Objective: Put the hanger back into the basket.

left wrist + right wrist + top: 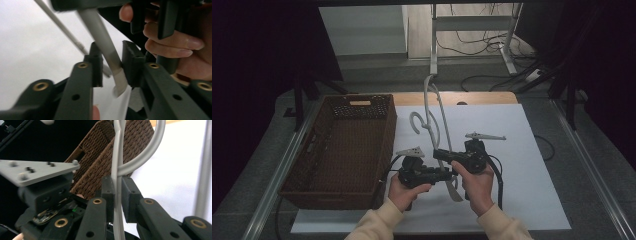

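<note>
A grey plastic clothes hanger (435, 120) is held up above the counter (522, 150), which is covered by a smooth white sheet. The hanger is thin and flat-sectioned, with a curled hook near its middle. Its long axis runs from the near side, between the two hands, up and away toward the far edge, leaning slightly left.

The right gripper (116, 192) is clamped on one of the hanger's thin arms: its two black padded jaws press the pale strip from both sides, just below where a rounder curved bar branches off to the right. In the high view this gripper (443, 154) sits right of center, held by the right hand (477, 182).

The left gripper (111, 63) has its jaws parted around the hanger's lower end, a flattened, paler tip that slants between the pads. A gap shows on the left side, while the right pad looks close to or touching the bar. From above, the left gripper (447, 175) is near and just left of the right one, in the left hand (404, 192).

To the left on the counter stands a rectangular brown woven wicker basket (342, 150), its weave coarse and ribbed, with a cut-out handle slot at the far end.
</note>
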Motion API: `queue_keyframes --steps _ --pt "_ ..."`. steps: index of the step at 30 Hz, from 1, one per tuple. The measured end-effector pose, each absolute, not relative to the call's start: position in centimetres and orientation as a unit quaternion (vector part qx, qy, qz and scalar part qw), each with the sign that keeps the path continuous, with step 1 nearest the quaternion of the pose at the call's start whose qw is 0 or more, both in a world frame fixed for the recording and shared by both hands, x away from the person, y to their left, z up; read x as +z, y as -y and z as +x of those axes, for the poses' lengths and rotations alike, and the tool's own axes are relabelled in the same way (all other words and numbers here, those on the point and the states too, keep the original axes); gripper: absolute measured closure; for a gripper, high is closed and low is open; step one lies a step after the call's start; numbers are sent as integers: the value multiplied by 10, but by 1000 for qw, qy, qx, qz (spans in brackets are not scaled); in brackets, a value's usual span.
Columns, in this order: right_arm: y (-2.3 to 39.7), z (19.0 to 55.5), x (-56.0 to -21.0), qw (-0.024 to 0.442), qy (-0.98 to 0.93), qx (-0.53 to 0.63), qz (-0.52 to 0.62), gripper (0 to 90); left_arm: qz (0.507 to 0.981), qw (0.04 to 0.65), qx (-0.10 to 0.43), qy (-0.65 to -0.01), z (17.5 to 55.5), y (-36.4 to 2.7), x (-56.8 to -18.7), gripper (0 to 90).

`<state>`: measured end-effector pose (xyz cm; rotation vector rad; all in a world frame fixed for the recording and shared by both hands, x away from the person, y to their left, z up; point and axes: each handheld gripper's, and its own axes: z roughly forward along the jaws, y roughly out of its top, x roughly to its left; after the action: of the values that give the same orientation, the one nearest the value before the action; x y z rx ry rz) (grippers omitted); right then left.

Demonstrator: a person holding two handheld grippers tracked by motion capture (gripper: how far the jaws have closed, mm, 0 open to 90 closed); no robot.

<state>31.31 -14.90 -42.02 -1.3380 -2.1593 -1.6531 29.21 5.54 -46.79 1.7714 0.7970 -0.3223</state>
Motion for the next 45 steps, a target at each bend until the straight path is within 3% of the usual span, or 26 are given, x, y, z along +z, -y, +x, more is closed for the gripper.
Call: queue_keyframes --steps 4,11,18,24,33,45 --pt "150 313 -418 53 711 -548 -437 810 740 554 -158 -348 295 -61 -472 809" --pt "151 313 -415 49 717 -548 -428 792 735 556 -161 -353 294 -63 -469 817" --pt "169 315 -393 21 727 -566 -388 452 729 565 -151 -356 293 -69 -466 820" --pt "207 314 -390 -27 737 -549 -394 308 729 566 -155 -352 292 -72 -463 820" --pt "262 322 -421 -47 757 -509 -408 248 730 568 -160 -344 287 -76 -455 820" --pt "270 325 -442 -62 785 -459 -411 241 744 569 -155 -314 277 -89 -434 820"
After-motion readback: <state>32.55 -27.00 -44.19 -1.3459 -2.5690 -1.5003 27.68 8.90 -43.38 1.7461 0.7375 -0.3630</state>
